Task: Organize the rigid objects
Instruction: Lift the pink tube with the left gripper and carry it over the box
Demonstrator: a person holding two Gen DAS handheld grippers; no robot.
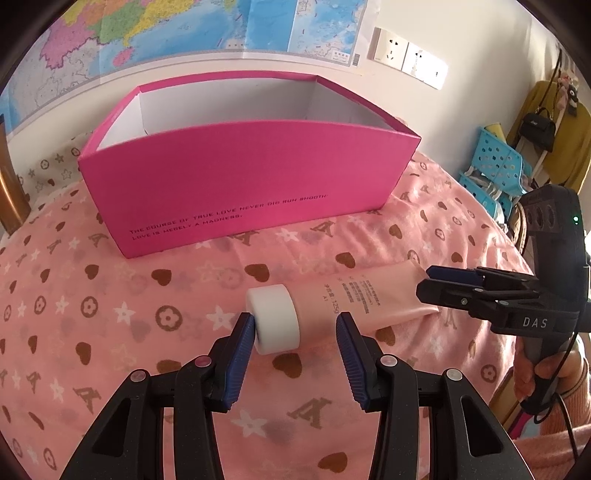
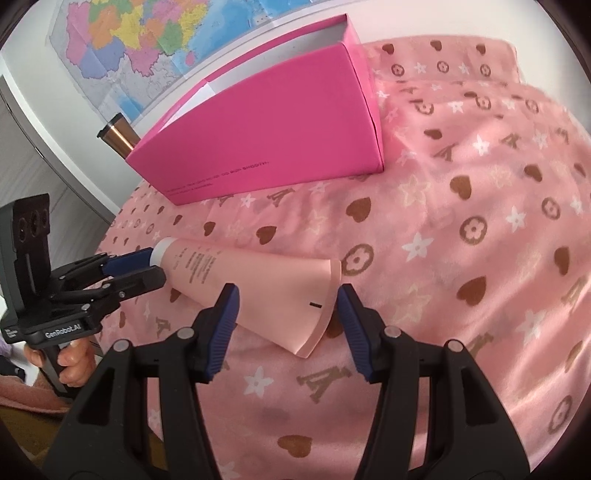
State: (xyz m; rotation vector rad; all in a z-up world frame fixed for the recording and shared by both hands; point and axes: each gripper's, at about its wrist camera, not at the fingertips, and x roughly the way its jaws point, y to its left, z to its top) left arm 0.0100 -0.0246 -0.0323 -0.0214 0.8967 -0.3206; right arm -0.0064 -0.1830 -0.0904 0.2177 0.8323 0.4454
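Pink tube (image 1: 354, 301) lies flat on the heart-print cloth (image 1: 110, 314), just this side of the magenta box (image 1: 251, 184). Left gripper (image 1: 295, 328) straddles its white cap (image 1: 275, 319), one pad touching, the other clear. Right gripper (image 2: 288, 306) brackets the crimped tail, jaws spread, whether they touch is unclear.

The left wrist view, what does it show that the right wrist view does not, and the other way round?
Only the left wrist view shows the wall sockets, the blue basket and the box's white inside. Only the right wrist view shows the copper tumbler behind the box. Both show the pink box, the pink tube lying on the patterned cloth, and the wall map.
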